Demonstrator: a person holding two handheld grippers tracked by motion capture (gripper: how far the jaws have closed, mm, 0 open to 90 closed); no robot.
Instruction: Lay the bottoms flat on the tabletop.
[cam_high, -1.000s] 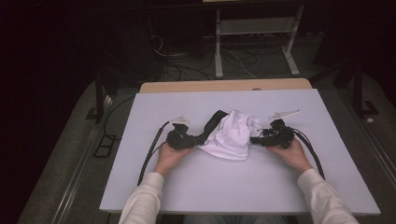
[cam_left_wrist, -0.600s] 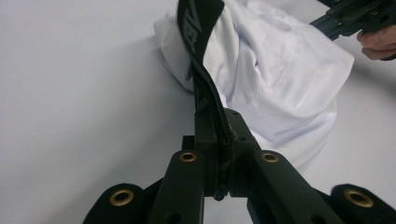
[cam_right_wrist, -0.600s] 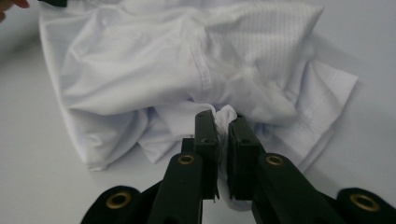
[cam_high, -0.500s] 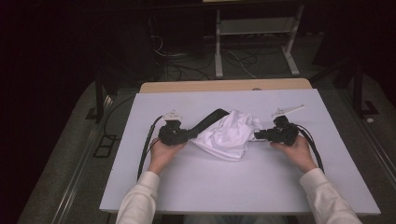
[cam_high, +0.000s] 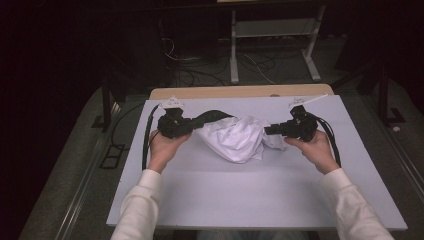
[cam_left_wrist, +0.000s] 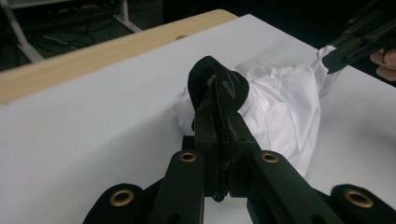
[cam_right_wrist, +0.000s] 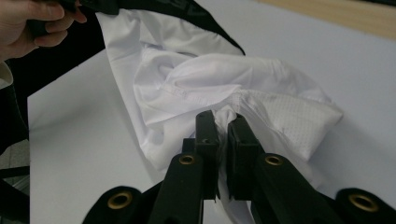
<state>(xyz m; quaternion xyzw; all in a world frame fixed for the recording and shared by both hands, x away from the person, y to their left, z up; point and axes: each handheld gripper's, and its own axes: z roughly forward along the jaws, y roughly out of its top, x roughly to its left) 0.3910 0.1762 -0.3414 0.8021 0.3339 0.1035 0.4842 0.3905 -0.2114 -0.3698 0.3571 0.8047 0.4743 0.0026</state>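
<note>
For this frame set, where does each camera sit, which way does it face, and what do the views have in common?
High view: above the person's side, looking forward and down at the white table; both forearms, left gripper, right gripper.
Left gripper view: rides that gripper, jaws shut on the garment's black band.
Right gripper view: rides that gripper, jaws pinching the white garment; the other hand at top left.
Shared: the garment and table.

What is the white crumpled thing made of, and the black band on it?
The white garment looks like thin, soft fabric: it creases, shows stitched seams, and one patch has tiny mesh-like holes. Its black band looks like smoother, slightly shiny woven or elastic cloth, though that is a guess. The table looks matte, smooth and pale.
</note>
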